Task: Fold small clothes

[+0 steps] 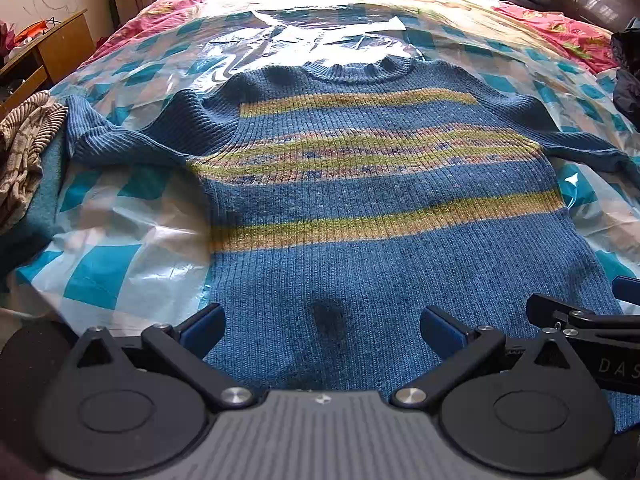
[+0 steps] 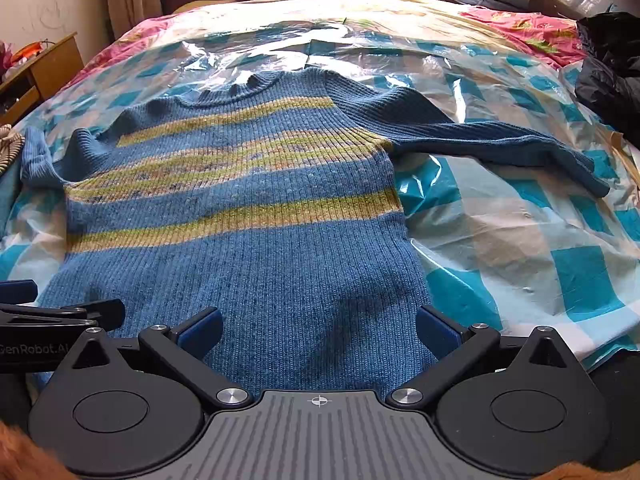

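A blue knit sweater [image 1: 360, 200] with yellow-green stripes lies flat, front up, on a checked plastic sheet [image 1: 104, 272] over the bed, neck at the far end. It also shows in the right wrist view [image 2: 248, 216]. Its left sleeve [image 1: 112, 136] is bent near the left edge, its right sleeve [image 2: 500, 140] stretches out right. My left gripper [image 1: 322, 330] is open over the hem, left of centre. My right gripper [image 2: 318, 330] is open over the hem's right part. Each gripper shows at the other view's edge [image 1: 580, 316] [image 2: 60, 314].
A beige patterned cloth [image 1: 24, 152] lies on a teal one at the bed's left edge. Dark clothing [image 2: 612, 64] is piled at the right edge. A wooden desk [image 1: 52, 52] stands far left. Pink floral bedding [image 2: 520, 24] shows beyond the plastic.
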`<action>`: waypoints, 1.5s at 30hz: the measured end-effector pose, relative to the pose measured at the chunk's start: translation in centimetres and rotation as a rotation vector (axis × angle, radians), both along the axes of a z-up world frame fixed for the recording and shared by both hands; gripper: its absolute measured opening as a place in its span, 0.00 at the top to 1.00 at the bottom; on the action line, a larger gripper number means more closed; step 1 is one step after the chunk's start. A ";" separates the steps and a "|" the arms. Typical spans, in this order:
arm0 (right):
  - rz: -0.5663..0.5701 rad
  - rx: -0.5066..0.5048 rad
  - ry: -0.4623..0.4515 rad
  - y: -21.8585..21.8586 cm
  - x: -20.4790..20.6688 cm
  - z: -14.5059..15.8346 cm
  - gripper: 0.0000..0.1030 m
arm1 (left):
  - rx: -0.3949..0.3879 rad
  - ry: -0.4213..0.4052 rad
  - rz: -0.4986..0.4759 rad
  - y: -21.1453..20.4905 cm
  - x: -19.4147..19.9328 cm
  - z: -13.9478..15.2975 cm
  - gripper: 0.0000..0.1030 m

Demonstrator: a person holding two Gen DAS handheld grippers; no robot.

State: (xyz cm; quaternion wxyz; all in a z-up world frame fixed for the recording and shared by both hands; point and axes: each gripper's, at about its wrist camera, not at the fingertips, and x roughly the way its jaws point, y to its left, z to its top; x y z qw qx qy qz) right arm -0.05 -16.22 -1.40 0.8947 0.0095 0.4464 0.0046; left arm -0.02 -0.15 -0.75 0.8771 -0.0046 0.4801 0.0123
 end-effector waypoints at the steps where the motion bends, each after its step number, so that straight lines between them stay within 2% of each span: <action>1: 0.000 -0.001 0.000 0.0 0.0 0.0 0.00 | 0.001 0.001 0.000 0.0 0.0 0.0 0.00; 18: 0.007 -0.032 0.007 0.5 0.0 0.1 0.00 | 0.004 0.017 0.009 0.0 0.0 -0.2 0.00; 45: 0.007 -0.030 0.018 0.5 0.0 -0.2 0.00 | 0.013 0.039 0.006 -0.1 -0.1 -0.6 0.00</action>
